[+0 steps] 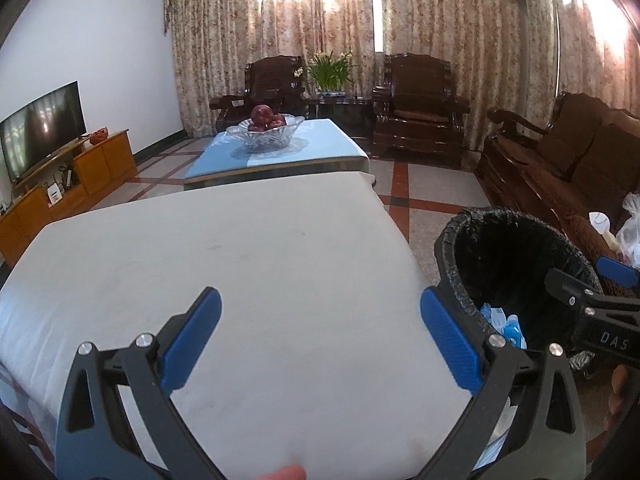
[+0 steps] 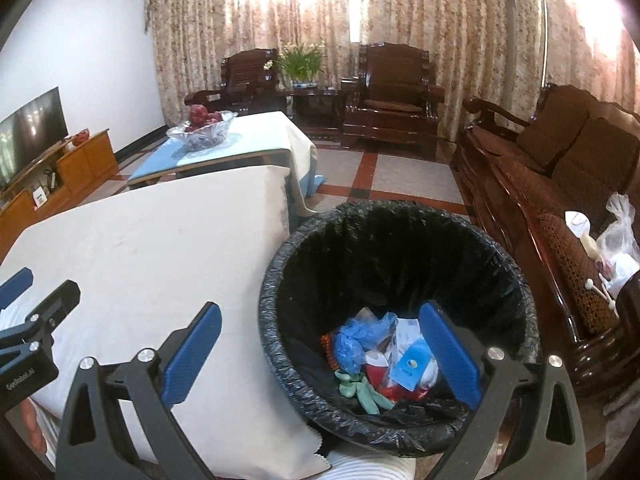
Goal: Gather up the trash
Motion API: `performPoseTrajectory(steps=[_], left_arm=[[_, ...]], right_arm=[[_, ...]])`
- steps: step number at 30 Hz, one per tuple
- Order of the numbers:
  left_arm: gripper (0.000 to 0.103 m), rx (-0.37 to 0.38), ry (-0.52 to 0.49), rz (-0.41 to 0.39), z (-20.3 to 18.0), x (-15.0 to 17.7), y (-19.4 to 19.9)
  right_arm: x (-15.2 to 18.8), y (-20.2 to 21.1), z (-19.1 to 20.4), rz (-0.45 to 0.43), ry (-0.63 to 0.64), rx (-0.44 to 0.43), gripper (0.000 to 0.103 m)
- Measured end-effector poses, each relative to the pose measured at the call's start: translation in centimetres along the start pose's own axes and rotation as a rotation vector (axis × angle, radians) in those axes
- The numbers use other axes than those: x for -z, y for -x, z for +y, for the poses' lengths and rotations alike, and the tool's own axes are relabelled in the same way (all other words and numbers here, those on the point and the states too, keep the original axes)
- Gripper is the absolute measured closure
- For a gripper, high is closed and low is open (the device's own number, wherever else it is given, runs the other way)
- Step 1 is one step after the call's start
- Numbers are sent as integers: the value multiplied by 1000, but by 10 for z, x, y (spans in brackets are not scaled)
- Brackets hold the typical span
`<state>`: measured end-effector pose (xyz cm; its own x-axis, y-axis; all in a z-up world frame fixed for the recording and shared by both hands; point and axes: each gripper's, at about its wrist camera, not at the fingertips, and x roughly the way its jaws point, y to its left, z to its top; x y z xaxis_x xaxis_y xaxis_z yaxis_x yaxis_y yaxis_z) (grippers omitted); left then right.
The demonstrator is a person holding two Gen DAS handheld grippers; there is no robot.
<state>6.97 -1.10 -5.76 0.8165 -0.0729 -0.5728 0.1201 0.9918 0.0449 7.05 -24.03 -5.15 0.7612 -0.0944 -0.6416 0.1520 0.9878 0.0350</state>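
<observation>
Trash all binned, claws empty

Table (image 1: 240, 248) on the left looks bare under the left claw (image 1: 320, 336), which is spread wide and empty. Right claw (image 2: 320, 344), same, hangs over the bin (image 2: 280, 280); trash (image 2: 380, 356) sits inside. Risk: bumping the rim tips it.

In the left wrist view, the right hand-held gripper (image 1: 592, 284) is cut off at the right edge. The bin (image 2: 280, 280) hides its lower trash (image 2: 380, 356); label print is unreadable.
</observation>
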Motion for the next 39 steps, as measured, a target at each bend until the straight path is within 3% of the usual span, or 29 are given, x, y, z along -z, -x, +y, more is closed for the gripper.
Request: performPoseTrajectory(steps=[13,39], left_arm=[[6,-17,12,-34,15,-3,25],[6,-42,25,-45,28,-7,35]], right_arm=[[-7,19,22,-19,28,-19,6],[-16,28,20,-47,21,5,6]])
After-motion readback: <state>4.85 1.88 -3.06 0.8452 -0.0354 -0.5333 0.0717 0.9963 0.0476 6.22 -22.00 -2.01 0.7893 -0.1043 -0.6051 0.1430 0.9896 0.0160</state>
